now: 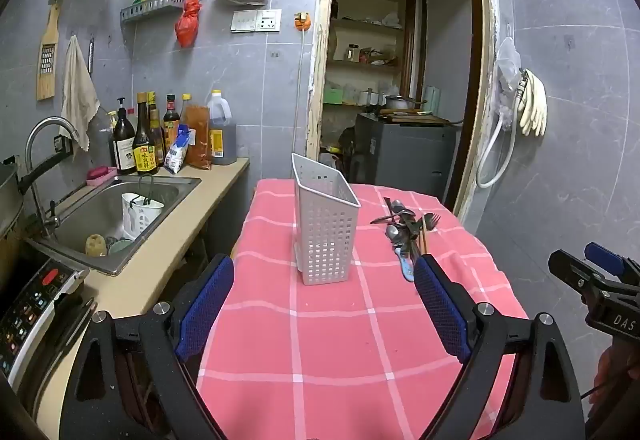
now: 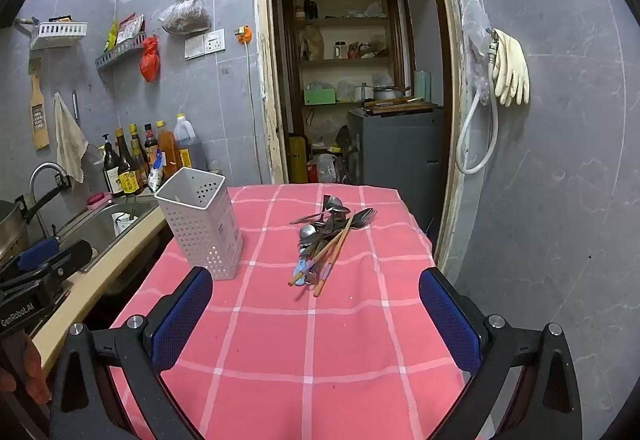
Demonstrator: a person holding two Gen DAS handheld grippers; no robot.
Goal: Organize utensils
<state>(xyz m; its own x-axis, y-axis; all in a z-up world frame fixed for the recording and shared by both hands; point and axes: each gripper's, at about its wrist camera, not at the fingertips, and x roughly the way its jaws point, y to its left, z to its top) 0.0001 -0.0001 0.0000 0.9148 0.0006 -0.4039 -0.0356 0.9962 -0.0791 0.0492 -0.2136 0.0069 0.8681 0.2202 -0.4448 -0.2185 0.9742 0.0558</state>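
Both tongs up over the near edge of the table, nothing picked yet. My left gripper (image 1: 324, 304) has its jaws spread wide, empty; my right gripper (image 2: 316, 316) likewise wide apart and empty.

White perforated utensil holder (image 2: 202, 222) stands upright on the pink checked tablecloth (image 2: 304, 344), toward the sink (image 1: 116, 208) side. It looks empty from the right wrist view, though I cannot see to the bottom.

Utensil pile (image 2: 328, 236) lies well apart from the holder, on the doorway side: metal spoons (image 2: 308, 231), a fork (image 2: 366, 217), a pair of wooden chopsticks (image 2: 332, 258), and something with a light blue handle (image 2: 302, 268) underneath. All tangled, touching one another.

Step in hand, as I judge it: the very start, approach to first pick. Next move calls for the right tongs to go forward and down onto the pile. Chopsticks lie on top with free ends toward me, so probably the easiest first grab. Risk: dragging neighbouring spoons along.
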